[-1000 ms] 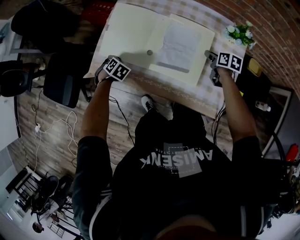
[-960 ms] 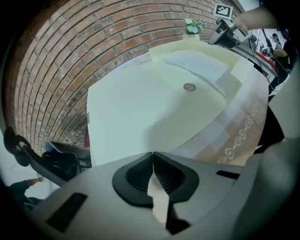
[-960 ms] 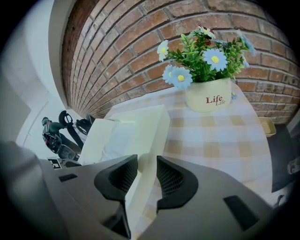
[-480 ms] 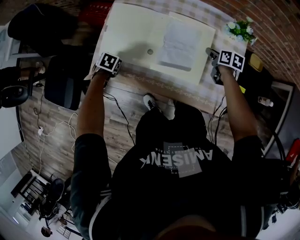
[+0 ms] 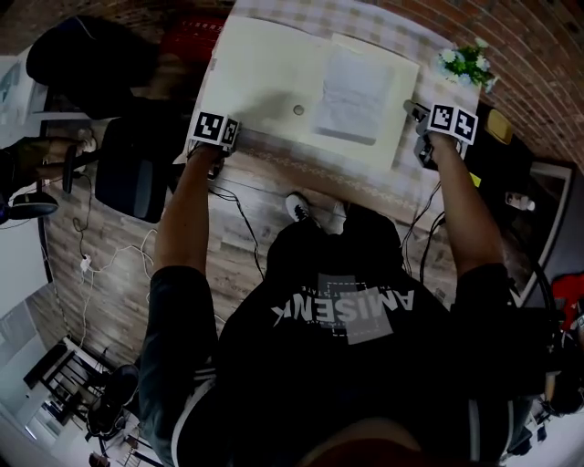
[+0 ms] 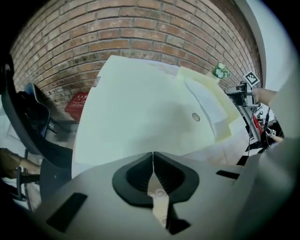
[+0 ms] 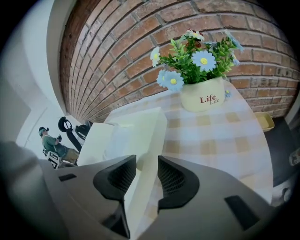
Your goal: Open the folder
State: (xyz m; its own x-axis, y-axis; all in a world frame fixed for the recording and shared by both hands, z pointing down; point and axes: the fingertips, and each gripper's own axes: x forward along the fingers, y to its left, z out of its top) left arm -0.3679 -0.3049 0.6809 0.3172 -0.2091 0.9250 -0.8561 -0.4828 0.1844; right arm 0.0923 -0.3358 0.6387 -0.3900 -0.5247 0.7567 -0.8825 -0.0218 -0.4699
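The cream folder (image 5: 274,73) lies spread open on the checked table, a white sheet (image 5: 347,91) in its right half and a round snap (image 5: 298,109) near the middle. My left gripper (image 5: 217,137) hovers by the folder's near left corner, jaws shut with nothing between the pads. In the left gripper view the open cover (image 6: 140,108) stretches ahead of the left gripper (image 6: 153,157). My right gripper (image 5: 415,114) sits at the folder's right edge. Its jaws have just been opening. In the right gripper view, that edge of the folder (image 7: 140,136) stands between the right gripper's (image 7: 146,171) pads, unpressed.
A cream pot of flowers (image 7: 201,93) stands on the checked cloth (image 7: 220,136) by the brick wall, right of the folder. A black office chair (image 5: 137,173) is left of the table, a red box (image 5: 192,27) beyond it. A second person (image 7: 51,140) stands further off.
My left gripper has lifted off the folder's near left corner and rolled, its marker cube now facing differently. The right arm has stayed where it was.
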